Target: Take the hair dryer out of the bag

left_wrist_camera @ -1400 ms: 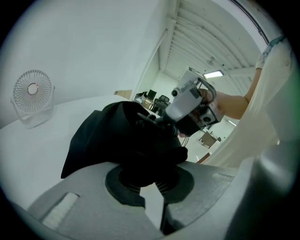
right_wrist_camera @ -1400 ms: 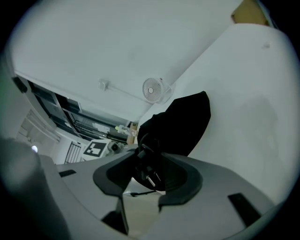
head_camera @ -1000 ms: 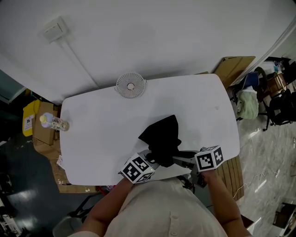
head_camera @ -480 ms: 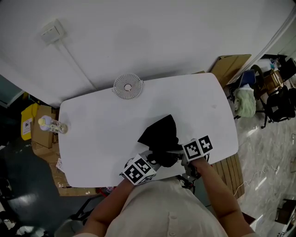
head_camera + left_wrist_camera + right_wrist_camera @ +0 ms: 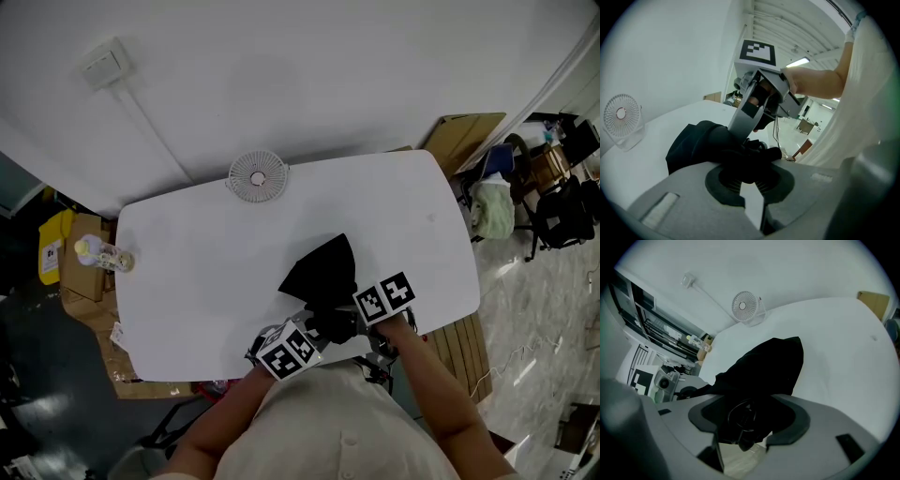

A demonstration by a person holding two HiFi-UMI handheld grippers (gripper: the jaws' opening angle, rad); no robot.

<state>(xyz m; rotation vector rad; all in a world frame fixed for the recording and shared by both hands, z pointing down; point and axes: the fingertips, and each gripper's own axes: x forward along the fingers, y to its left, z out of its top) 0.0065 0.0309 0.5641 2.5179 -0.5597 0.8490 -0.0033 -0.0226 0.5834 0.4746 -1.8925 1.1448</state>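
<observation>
With the left tool (image 5: 743, 176) clenched on the bag (image 5: 323, 267), the right tool (image 5: 745, 420), jaws just opening round its mouth, should push deeper before closing.

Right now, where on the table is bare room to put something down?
Bare: the wide patch between the bag and the right edge of the table, and the left patch between fan, bag and left edge. Crowded: the near edge, where the left gripper pinches the bag and the right gripper, fingers just opening, straddles it.
</observation>
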